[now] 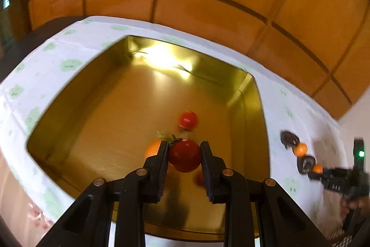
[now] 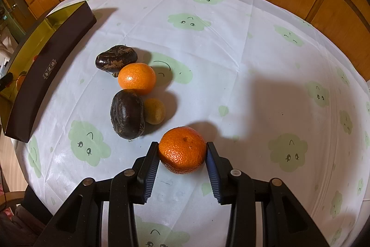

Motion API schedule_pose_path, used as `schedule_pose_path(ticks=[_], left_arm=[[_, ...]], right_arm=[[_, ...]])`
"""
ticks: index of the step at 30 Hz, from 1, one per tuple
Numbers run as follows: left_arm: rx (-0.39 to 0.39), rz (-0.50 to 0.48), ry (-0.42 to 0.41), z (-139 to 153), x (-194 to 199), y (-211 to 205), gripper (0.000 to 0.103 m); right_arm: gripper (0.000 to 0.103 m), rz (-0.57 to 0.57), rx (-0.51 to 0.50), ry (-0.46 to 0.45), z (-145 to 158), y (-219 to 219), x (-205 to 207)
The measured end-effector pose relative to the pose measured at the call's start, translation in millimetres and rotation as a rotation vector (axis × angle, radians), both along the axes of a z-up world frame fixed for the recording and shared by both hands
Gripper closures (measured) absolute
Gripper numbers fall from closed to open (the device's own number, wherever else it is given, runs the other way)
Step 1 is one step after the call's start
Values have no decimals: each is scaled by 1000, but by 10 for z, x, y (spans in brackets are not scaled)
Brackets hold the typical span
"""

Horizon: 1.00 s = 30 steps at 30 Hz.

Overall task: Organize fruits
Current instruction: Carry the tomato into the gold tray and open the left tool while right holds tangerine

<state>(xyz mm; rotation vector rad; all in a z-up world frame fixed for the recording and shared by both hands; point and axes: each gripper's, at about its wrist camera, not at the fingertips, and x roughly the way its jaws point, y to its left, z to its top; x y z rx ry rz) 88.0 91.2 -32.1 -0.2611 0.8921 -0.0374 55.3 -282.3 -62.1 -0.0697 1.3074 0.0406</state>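
My left gripper (image 1: 184,149) is shut on a red tomato (image 1: 185,156) with a green stem, held above the inside of a gold-lined box (image 1: 92,108). Inside the box lie another red tomato (image 1: 188,119) and an orange fruit (image 1: 153,148), partly hidden behind the left finger. My right gripper (image 2: 182,149) is shut on a mandarin (image 2: 182,153) just over the tablecloth. In the left wrist view that gripper (image 1: 316,169) shows at the far right, blurred.
On the white cloth with green cloud faces (image 2: 231,50) lie two dark brown fruits (image 2: 116,58) (image 2: 127,117), a second mandarin (image 2: 137,78) and a small yellow-green fruit (image 2: 155,110). The box's dark outer wall (image 2: 50,71) stands at the left. Wooden panels rise behind the table.
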Motion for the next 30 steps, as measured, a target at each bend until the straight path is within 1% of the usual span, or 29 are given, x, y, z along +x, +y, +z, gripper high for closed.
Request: schedule_pose_path(ticks=[3, 5, 7, 9, 12, 13, 14, 15, 18, 20, 23, 26, 30], left_arm=[[45, -42, 2, -53, 75, -178, 75], [38, -54, 40, -118, 198, -225, 75], [31, -55, 35, -96, 259, -243, 75], [34, -74, 36, -81, 331, -293, 73], [45, -71, 47, -105, 369, -345, 72], [45, -68, 45, -100, 347, -349, 71], [53, -59, 40, -88, 297, -360, 64], [68, -50, 28, -67, 246, -360, 61], [127, -41, -16, -12, 47, -399, 60], [144, -22, -18, -17, -43, -374, 58], [171, -9, -22, -26, -149, -332, 57], [179, 13, -30, -6, -216, -257, 53], [178, 35, -44, 28, -280, -177, 52]], right_arm=[[63, 3, -4, -1, -7, 12, 2], [63, 5, -7, -1, -14, 21, 4], [63, 7, -10, -1, -17, 23, 5], [63, 10, -15, -1, -22, 34, 7], [63, 11, -19, -1, -23, 46, -1], [63, 10, -22, 1, -27, 47, -2], [63, 11, -27, 8, -44, 52, -2], [63, 13, -32, 16, -64, 61, 2], [63, 14, -37, 14, -67, 75, -3], [63, 3, -26, 15, -63, 58, -3], [64, 0, -30, 14, -60, 59, -2], [64, -25, -32, 7, -36, -17, -8], [64, -85, -12, -50, 114, -134, -53]])
